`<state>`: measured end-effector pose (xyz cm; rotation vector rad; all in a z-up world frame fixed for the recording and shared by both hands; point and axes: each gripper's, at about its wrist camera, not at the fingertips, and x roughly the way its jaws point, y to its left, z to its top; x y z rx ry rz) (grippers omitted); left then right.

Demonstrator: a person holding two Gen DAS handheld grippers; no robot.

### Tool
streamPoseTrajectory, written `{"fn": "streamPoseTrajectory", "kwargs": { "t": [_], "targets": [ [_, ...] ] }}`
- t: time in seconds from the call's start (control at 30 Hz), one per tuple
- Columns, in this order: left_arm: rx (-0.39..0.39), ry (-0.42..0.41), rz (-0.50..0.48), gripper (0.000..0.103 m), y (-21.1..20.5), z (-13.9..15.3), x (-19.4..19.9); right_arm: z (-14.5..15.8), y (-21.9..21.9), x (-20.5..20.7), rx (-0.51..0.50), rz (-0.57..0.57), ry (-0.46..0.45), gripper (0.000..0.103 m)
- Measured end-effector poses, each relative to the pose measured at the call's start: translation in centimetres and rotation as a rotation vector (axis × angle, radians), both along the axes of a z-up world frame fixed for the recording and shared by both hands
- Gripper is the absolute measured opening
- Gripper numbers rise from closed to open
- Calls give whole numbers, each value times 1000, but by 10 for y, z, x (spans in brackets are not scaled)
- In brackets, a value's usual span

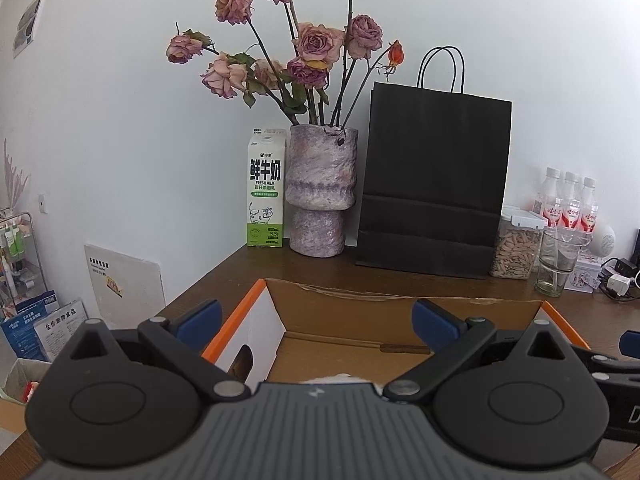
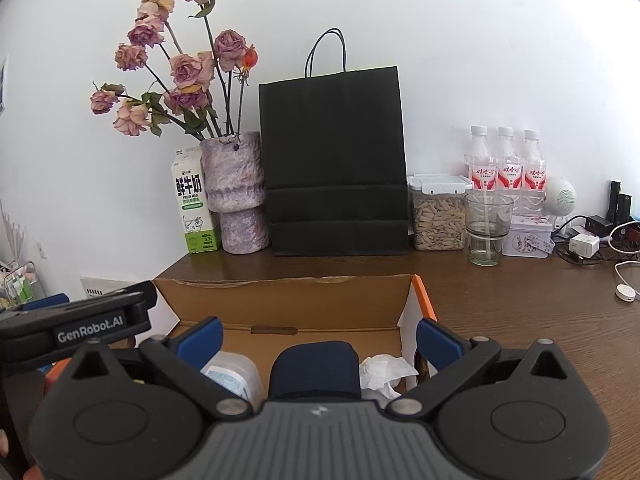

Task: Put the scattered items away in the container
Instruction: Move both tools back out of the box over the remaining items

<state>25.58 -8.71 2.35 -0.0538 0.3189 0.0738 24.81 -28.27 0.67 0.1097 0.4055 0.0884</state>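
Observation:
An open cardboard box point(image 1: 360, 312) with orange edges sits on the brown desk; it also shows in the right wrist view point(image 2: 288, 300). Inside it lie a dark blue case point(image 2: 314, 368), a crumpled white tissue point(image 2: 382, 370) and a clear packet with a blue label point(image 2: 230, 376). My left gripper point(image 1: 316, 322) is open and empty above the box; it also shows from the side in the right wrist view point(image 2: 80, 320). My right gripper point(image 2: 318, 338) is open and empty above the box contents. A bit of white tissue point(image 1: 336, 379) peeks out in the left wrist view.
Along the wall stand a milk carton point(image 1: 266, 192), a vase of dried roses point(image 1: 320, 192), a black paper bag point(image 1: 434, 184), a jar of seeds point(image 2: 438, 216), a glass point(image 2: 488, 228), three bottles point(image 2: 506, 164) and chargers with cables point(image 2: 592, 240).

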Motion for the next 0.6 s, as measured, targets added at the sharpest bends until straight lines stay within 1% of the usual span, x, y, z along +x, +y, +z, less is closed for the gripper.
{"fn": "streamPoseTrajectory", "kwargs": {
  "t": [0.1, 0.37, 0.47, 0.6],
  "targets": [
    [9, 1, 0, 103, -2, -1, -1, 1, -1, -1, 1, -4, -5, 103],
    [-9, -17, 18, 103, 1, 1, -12, 6, -1, -9, -5, -5, -30, 103],
    [-22, -24, 25, 103, 5, 3, -19, 8, -1, -14, -9, -4, -43, 103],
    [-20, -34, 27, 103, 11, 6, -32, 8, -4, -26, -21, -2, -65, 103]
  ]
}}
